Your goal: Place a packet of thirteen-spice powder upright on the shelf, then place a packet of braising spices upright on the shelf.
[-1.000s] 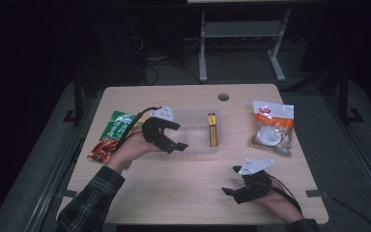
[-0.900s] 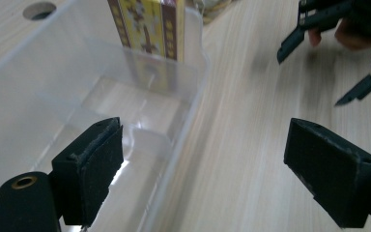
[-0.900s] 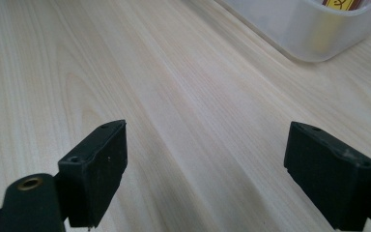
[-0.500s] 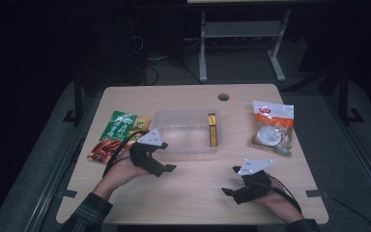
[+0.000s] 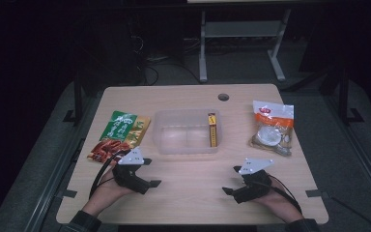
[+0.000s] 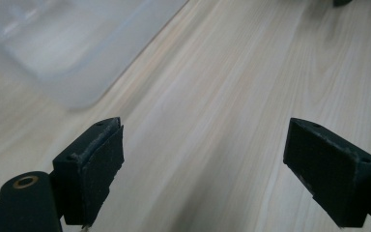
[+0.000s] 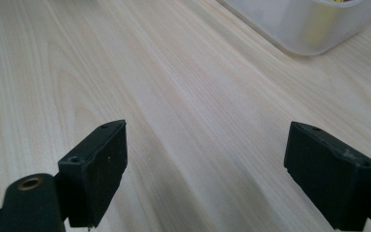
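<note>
Resting both hands low on the near part of the table (image 5: 188,193), I hold my left gripper (image 5: 147,174) with its jaws spread wide and nothing between them; in the left gripper view they frame bare wood, with the tub (image 6: 67,53) blurred just ahead. My right gripper (image 5: 232,181) is spread the same way, gripping nothing, and in its own view a corner of the tub (image 7: 309,24) lies beyond the jaws. From above, the clear tub (image 5: 186,151) sits mid-table, between and a little beyond my two grippers, apart from both. A yellow box (image 5: 212,129) stands on edge against its right wall inside. A green and red packet (image 5: 120,135) lies just left of the tub, near my left gripper. A white and orange bag (image 5: 272,127) lies to the right, well apart from my right gripper.
</note>
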A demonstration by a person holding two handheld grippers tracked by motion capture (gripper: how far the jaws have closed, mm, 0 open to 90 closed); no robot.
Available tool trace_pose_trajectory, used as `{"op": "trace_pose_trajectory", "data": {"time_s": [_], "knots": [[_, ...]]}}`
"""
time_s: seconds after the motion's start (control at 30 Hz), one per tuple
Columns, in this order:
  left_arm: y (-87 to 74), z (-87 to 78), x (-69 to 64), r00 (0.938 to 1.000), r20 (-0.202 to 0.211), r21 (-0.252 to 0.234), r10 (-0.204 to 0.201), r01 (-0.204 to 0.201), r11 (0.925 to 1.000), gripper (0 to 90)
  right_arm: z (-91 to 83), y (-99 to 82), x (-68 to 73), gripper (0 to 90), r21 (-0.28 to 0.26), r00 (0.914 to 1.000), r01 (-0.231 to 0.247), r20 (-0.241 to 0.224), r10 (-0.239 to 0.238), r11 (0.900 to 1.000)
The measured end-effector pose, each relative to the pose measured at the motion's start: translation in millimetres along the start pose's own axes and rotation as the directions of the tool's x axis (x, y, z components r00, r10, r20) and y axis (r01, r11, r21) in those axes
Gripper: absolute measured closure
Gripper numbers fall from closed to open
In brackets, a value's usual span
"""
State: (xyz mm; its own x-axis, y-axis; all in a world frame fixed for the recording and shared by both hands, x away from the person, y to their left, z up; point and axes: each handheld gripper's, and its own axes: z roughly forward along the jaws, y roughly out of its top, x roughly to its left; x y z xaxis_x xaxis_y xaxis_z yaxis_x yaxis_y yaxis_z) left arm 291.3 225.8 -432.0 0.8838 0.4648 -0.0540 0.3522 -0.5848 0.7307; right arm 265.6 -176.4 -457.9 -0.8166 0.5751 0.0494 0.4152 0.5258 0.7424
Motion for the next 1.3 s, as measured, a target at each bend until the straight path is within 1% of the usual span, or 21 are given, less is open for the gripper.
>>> {"op": "trace_pose_trajectory", "data": {"time_s": [0.13, 0.2, 0.37, 0.43, 0.47, 0.53, 0.7, 0.8, 0.83, 0.87, 0.9, 0.97, 1.0, 1.03, 1.1, 1.13, 1.17, 1.2, 1.23, 1.27, 1.3], "knots": [[-11.0, -2.9, -1.3, 0.9998, -0.019, 0.021, -0.008, 0.008, 0.9997, 13.8, -0.4, -0.1, -1.9, 15.1, 0.001, 0.9999, -0.013, 0.008, 0.013, 0.9999], [-14.7, -6.2, -1.5, 0.9996, -0.022, 0.019, -0.015, 0.016, 0.9997, 13.8, -0.4, -0.3, -3.4, 15.1, -0.004, 0.9999, -0.006, 0.012, 0.006, 1.0000], [-21.2, -16.9, 10.3, 0.9963, -0.076, 0.019, -0.039, 0.041, 0.9990, 13.8, 0.7, -0.2, -4.8, 15.1, -0.001, 0.9998, -0.009, 0.017, 0.009, 1.0000], [-23.2, -19.7, 14.9, 0.9939, -0.101, 0.025, -0.044, 0.047, 0.9986, 13.8, 1.8, -0.1, -5.4, 15.1, -0.001, 0.9998, -0.012, 0.015, 0.012, 0.9999], [-24.9, -21.3, 17.8, 0.9920, -0.111, 0.011, -0.061, 0.062, 0.9980, 13.8, 2.0, -0.1, -5.3, 15.1, 0.003, 0.9998, -0.014, 0.015, 0.014, 0.9999], [-26.8, -25.0, 23.1, 0.9901, -0.123, 0.012, -0.069, 0.071, 0.9974, 13.8, 2.6, -0.5, -5.8, 15.1, 0.003, 0.9998, -0.015, 0.016, 0.014, 0.9999], [-31.7, -34.7, 38.8, 0.9754, -0.186, -0.001, -0.118, 0.120, 0.9928, 14.4, 2.5, -0.4, -6.3, 15.1, 0.003, 0.9997, -0.017, 0.019, 0.017, 0.9998], [-35.5, -40.4, 52.8, 0.9569, -0.247, -0.010, -0.153, 0.155, 0.9879, 14.4, 2.7, -0.4, -6.1, 15.1, 0.005, 0.9997, -0.016, 0.020, 0.016, 0.9999], [-36.4, -41.8, 56.5, 0.9522, -0.261, -0.015, -0.158, 0.160, 0.9870, 14.4, 3.0, -0.3, -5.9, 15.1, 0.007, 0.9996, -0.020, 0.020, 0.020, 0.9998], [-37.6, -43.7, 62.2, 0.9411, -0.288, -0.025, -0.177, 0.178, 0.9838, 14.4, 3.3, -0.3, -5.9, 15.1, 0.008, 0.9996, -0.020, 0.020, 0.020, 0.9998], [-38.4, -43.9, 65.5, 0.9339, -0.297, -0.044, -0.199, 0.195, 0.9799, 14.4, 3.7, -0.3, -6.0, 15.1, 0.009, 0.9996, -0.019, 0.019, 0.019, 0.9998], [-40.1, -46.7, 75.7, 0.9187, -0.328, -0.048, -0.220, 0.216, 0.9751, 14.4, 4.2, -0.2, -6.2, 15.1, 0.011, 0.9997, -0.017, 0.018, 0.017, 0.9998], [-41.6, -48.5, 83.0, 0.9055, -0.352, -0.050, -0.237, 0.235, 0.9707, 14.3, 4.3, -0.2, -6.3, 15.1, 0.012, 0.9997, -0.017, 0.018, 0.017, 0.9998], [-42.5, -49.4, 86.6, 0.8989, -0.362, -0.052, -0.246, 0.245, 0.9682, 14.3, 4.5, -0.3, -6.5, 15.1, 0.012, 0.9997, -0.017, 0.017, 0.017, 0.9998], [-46.2, -52.6, 97.0, 0.8762, -0.393, -0.067, -0.279, 0.275, 0.9590, 14.3, 5.0, -0.5, -6.9, 15.1, 0.013, 0.9997, -0.015, 0.018, 0.015, 0.9998], [-46.2, -52.6, 97.0, 0.8762, -0.393, -0.067, -0.279, 0.275, 0.9590, 14.3, 5.1, -0.5, -7.1, 15.1, 0.013, 0.9997, -0.016, 0.018, 0.015, 0.9998], [-49.8, -54.9, 105.4, 0.8621, -0.410, -0.079, -0.298, 0.292, 0.9533, 14.3, 5.1, -0.5, -7.1, 15.1, 0.013, 0.9997, -0.018, 0.018, 0.018, 0.9997], [-51.4, -54.5, 109.2, 0.8538, -0.415, -0.101, -0.315, 0.301, 0.9484, 14.3, 5.2, -0.5, -7.2, 15.1, 0.013, 0.9997, -0.019, 0.018, 0.019, 0.9997], [-52.7, -54.8, 113.7, 0.8506, -0.419, -0.093, -0.317, 0.307, 0.9471, 14.2, 5.2, -0.5, -7.1, 15.1, 0.013, 0.9997, -0.019, 0.018, 0.019, 0.9997], [-52.7, -54.8, 113.7, 0.8506, -0.419, -0.093, -0.317, 0.307, 0.9471, 14.2, 5.2, -0.5, -7.1, 15.1, 0.013, 0.9997, -0.018, 0.018, 0.018, 0.9997], [-53.7, -54.8, 118.2, 0.8470, -0.430, -0.079, -0.312, 0.309, 0.9477, 13.9, 5.3, -0.4, -7.0, 15.1, 0.014, 0.9997, -0.019, 0.018, 0.019, 0.9997]]}}
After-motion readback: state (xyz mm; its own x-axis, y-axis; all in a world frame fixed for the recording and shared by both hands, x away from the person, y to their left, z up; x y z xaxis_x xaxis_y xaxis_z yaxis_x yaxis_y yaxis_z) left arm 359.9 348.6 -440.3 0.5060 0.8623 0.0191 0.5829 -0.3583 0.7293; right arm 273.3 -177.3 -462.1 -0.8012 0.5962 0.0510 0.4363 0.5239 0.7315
